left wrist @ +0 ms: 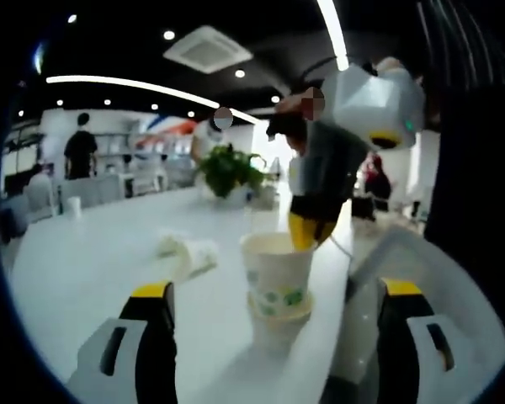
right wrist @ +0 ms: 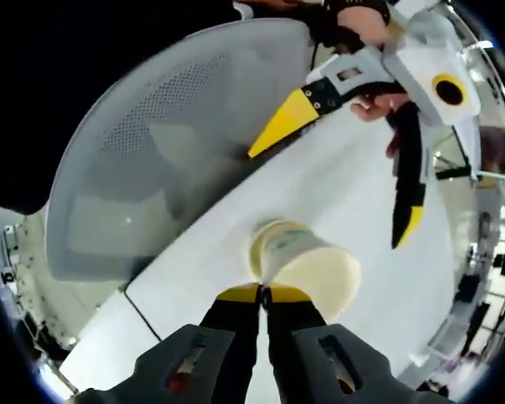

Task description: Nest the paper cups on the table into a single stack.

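On the white table (left wrist: 93, 252), near its edge, stands a short stack of paper cups (left wrist: 277, 290): an upper cup with a green printed pattern sits nested in a lower one whose rim flares just beneath it. The right gripper (left wrist: 307, 231), seen in the left gripper view, comes down from above, its yellow tips meeting the upper cup at the far side of the rim. In the right gripper view its own jaws are pressed together on the cup's rim (right wrist: 265, 295), pinching the thin wall between them, so that the cup (right wrist: 307, 265) hangs forward of the tips, mouth toward the camera. A grip on the rim leaves the cup's body free to slide into the one below; the seating appears nearly or fully complete, though how deep it sits cannot be told.

The left gripper (right wrist: 353, 160) shows in the right gripper view with its two yellow-tipped jaws spread wide; in its own view they rise on either side of the stack without touching it, placed, it seems, to steady the lower cups if needed. Farther back on the table lies a crumpled or tipped pale object (left wrist: 188, 250), possibly another cup; it is too blurred to tell. A grey mesh chair (right wrist: 151, 168) stands beside the table edge.
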{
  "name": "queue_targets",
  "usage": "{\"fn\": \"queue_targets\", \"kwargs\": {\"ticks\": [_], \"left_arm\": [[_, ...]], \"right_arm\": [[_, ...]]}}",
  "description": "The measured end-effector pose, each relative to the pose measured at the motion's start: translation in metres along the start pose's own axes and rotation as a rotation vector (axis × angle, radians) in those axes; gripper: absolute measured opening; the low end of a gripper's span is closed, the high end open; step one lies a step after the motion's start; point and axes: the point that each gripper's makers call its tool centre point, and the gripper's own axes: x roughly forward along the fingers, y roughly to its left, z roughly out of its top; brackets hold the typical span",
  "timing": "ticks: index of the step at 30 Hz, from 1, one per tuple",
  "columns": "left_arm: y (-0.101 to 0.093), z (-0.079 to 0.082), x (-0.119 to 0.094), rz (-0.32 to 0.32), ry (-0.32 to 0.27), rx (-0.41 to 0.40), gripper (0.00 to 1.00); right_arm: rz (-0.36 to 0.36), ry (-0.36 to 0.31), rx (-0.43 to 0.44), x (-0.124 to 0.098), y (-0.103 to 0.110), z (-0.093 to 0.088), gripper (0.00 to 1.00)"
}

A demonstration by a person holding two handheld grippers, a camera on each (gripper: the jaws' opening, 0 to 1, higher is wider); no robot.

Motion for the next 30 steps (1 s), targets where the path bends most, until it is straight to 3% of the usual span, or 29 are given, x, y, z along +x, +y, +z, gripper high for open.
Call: {"fn": "queue_targets", "kwargs": {"ticks": [7, 11, 30], "left_arm": [[0.005, -0.001, -0.004, 0.017, -0.002, -0.017, 0.98], [0.006, -0.001, -0.003, 0.018, -0.008, -0.016, 0.98], [0.009, 0.0, 0.001, 0.022, -0.016, -0.028, 0.99]], "right_arm": [[0.001, -0.016, 0.001, 0.0, 0.0, 0.002, 0.02], [0.004, -0.053, 0.03, 0.0, 0.0, 0.008, 0.08], [-0.003, -0.124, 0.127, -0.001, 0.008, 0.012, 0.07]]}}
